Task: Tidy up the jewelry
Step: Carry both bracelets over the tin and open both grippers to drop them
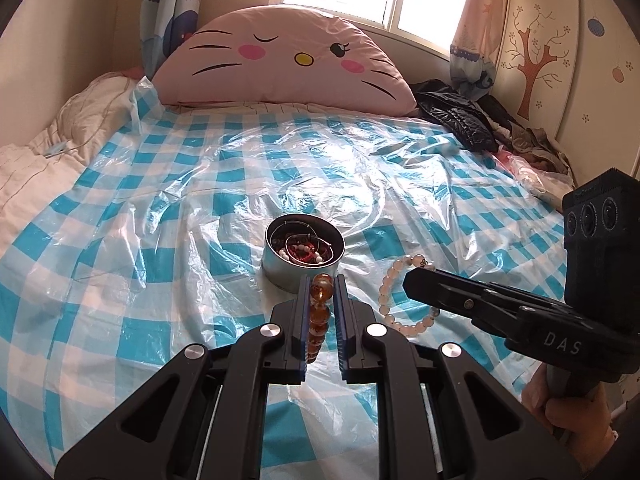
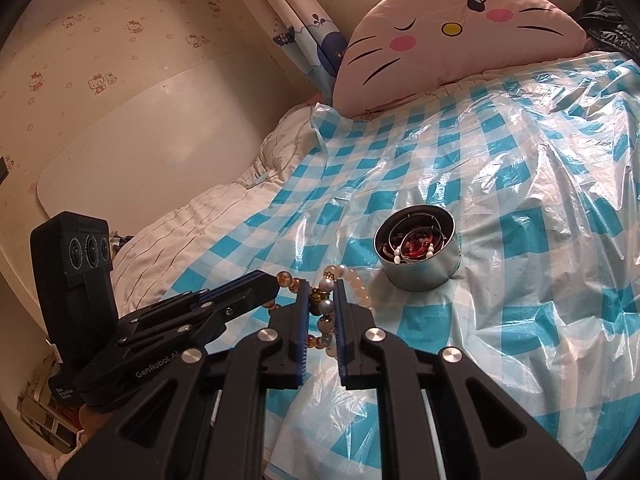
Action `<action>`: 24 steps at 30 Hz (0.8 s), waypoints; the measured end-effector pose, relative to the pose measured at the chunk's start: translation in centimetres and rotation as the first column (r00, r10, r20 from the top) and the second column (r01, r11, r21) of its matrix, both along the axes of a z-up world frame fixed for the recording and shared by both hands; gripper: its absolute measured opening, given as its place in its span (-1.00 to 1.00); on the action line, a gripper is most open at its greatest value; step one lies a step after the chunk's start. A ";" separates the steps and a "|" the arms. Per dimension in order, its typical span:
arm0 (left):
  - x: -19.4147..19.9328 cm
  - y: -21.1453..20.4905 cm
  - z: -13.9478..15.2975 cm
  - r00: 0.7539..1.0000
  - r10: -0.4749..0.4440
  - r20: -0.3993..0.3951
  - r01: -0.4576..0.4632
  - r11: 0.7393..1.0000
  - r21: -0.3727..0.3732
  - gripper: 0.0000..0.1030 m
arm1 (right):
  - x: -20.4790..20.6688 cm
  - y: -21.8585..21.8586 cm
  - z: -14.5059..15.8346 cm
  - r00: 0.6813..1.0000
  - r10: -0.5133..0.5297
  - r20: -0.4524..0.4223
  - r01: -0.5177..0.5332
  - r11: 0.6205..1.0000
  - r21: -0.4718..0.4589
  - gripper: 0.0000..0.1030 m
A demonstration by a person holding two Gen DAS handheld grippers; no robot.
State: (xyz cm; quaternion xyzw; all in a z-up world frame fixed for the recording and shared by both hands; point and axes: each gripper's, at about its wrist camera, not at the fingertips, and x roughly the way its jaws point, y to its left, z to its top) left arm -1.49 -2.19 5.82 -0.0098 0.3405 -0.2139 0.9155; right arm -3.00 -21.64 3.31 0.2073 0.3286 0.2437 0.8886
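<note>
A round metal tin (image 1: 303, 251) (image 2: 418, 248) holding several bracelets and wire hoops stands on the plastic-covered bed. My left gripper (image 1: 323, 280) is shut on an amber bead bracelet (image 1: 319, 312) just in front of the tin; it also shows in the right wrist view (image 2: 256, 284) with amber beads (image 2: 289, 280) at its tip. My right gripper (image 2: 322, 285) is shut on a pearl-and-gold bead bracelet (image 2: 326, 308), left of the tin; it shows from the side in the left wrist view (image 1: 412, 278). A pale pink bead bracelet (image 1: 404, 296) (image 2: 356, 284) lies on the sheet under it.
A blue-and-white checked sheet under clear plastic (image 1: 200, 208) covers the bed. A pink cat-face pillow (image 1: 280, 64) leans at the head. Dark clothes (image 1: 460, 116) are piled at the right, a white quilt (image 1: 60, 140) at the left.
</note>
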 end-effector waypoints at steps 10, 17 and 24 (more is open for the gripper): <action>4.2 -1.0 1.1 1.000 -0.010 0.018 0.011 0.999 -0.049 -0.79 | 4.1 -1.0 -0.1 1.000 -0.018 0.003 0.018 1.000 -0.015 -0.76; 7.7 -1.7 0.6 1.000 -0.019 -0.008 0.018 0.994 -0.104 -0.79 | 7.5 -1.1 -0.6 1.000 -0.016 -0.002 0.016 0.999 -0.043 -0.75; 11.3 -2.5 -0.5 0.999 -0.037 -0.036 0.029 0.980 -0.197 -0.79 | 10.8 -1.2 -1.7 1.000 -0.024 -0.012 0.023 0.997 -0.070 -0.75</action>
